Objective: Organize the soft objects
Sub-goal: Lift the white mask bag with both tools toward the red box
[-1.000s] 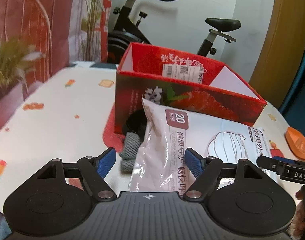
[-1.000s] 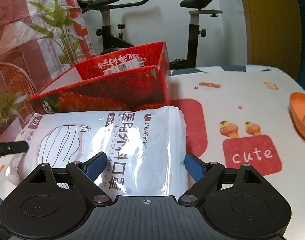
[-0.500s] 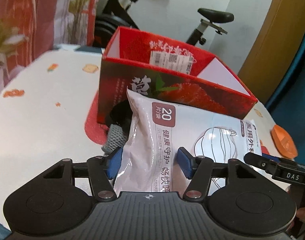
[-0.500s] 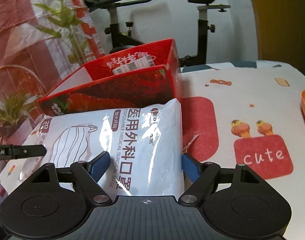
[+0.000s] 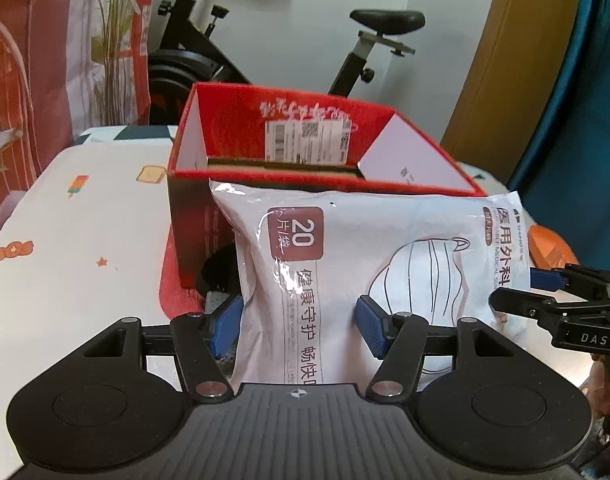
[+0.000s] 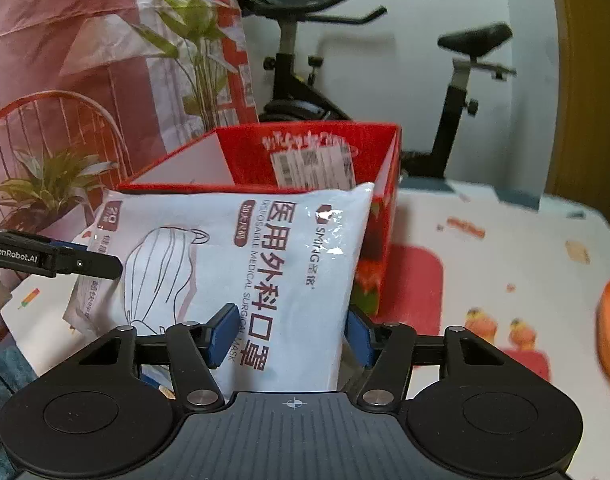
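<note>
Mask pack [image 5: 385,248] against red box [image 5: 193,236]

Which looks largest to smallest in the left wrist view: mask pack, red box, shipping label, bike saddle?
1. Red box and mask pack: alike; the pack is nearer, so unranked.
2. Shipping label and bike saddle: similar; the saddle is farther, so unsure.

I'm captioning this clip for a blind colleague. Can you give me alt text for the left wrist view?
The left gripper pinches one end of a white pack of face masks, lifted in front of an open red box on a patterned table. The right gripper holds the pack's other end. An exercise bike stands behind.
</note>
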`<act>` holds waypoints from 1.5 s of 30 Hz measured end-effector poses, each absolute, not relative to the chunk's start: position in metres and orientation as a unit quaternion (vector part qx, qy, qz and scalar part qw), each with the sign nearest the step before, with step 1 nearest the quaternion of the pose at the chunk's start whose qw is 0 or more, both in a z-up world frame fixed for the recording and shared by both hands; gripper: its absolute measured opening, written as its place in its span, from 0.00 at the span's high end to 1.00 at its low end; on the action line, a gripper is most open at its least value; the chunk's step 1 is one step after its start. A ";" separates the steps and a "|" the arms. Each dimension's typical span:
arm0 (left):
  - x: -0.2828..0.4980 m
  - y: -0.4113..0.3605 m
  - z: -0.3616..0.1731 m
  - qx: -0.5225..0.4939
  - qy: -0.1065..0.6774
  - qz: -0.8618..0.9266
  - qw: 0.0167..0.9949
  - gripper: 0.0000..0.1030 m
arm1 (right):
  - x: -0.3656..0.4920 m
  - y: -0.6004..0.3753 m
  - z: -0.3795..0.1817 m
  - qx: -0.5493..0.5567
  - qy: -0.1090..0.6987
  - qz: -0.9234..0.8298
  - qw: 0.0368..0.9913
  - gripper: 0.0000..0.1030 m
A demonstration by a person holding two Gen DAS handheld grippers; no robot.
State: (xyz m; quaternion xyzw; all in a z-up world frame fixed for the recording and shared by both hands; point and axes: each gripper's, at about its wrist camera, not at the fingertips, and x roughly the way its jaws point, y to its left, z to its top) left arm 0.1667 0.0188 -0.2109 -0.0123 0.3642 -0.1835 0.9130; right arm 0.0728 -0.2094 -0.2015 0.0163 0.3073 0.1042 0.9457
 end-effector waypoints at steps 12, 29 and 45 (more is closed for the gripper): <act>0.169 0.027 -0.160 -0.036 0.283 -0.180 0.941 0.45 | 0.090 -0.205 -0.134 -0.028 0.247 0.120 0.961 0.52; 0.265 0.002 -0.128 -0.041 0.224 -0.137 0.964 0.57 | 0.200 -0.225 -0.107 -0.037 0.207 0.087 0.974 0.61; 0.345 0.003 -0.170 0.028 0.323 -0.127 0.938 0.59 | 0.306 -0.223 -0.170 -0.032 0.324 0.101 0.940 0.63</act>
